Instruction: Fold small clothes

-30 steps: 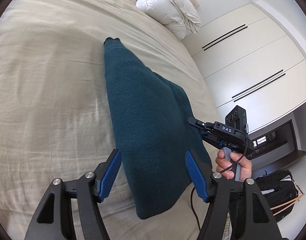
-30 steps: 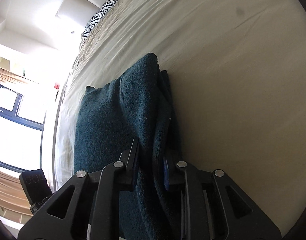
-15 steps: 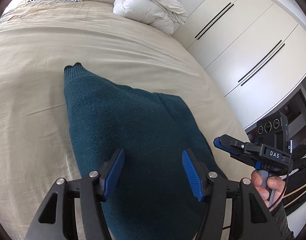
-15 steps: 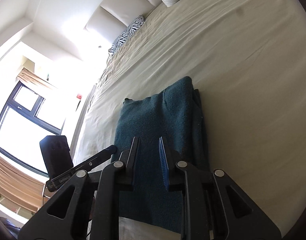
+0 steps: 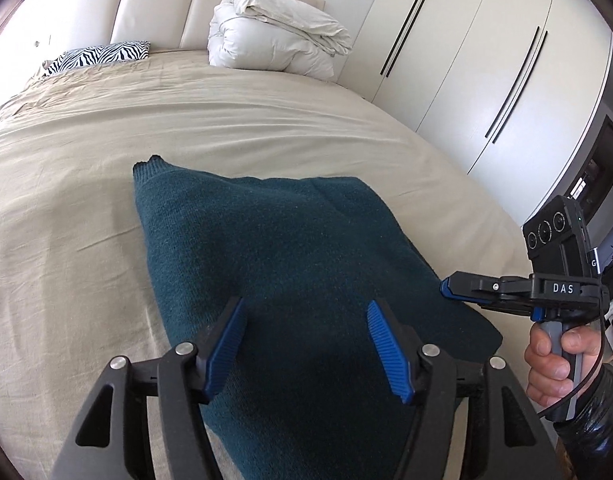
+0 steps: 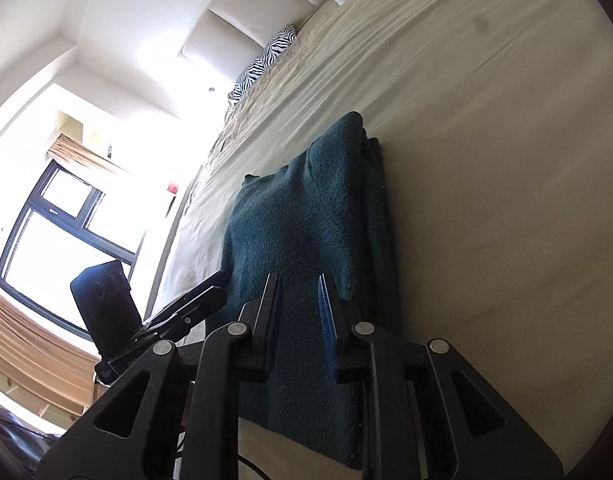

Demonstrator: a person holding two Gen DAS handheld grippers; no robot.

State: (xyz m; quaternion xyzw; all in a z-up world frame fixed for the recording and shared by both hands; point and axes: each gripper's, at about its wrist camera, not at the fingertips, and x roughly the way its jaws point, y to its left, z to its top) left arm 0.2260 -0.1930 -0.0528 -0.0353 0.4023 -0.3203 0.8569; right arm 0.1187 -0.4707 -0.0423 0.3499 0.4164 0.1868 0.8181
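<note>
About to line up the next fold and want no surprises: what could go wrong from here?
The folded teal knit sweater hangs slightly over the beige bedsheet's near edge, so a tug could slide it off. The right tongs stand narrow and empty; a grab may catch only one layer. Left tongs are opening, gripping nothing.

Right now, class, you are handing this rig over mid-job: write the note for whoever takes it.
Left gripper: jaws opening, nothing between them, hovering over the sweater.
Right gripper: jaws narrowly apart, empty, at the sweater's near right corner.
Teal sweater: flat on the bed near its foot edge, folded in layers into a rough rectangle.
Done: the main folds, apparently.
Left: probably one more fold or a tidy-up.
</note>
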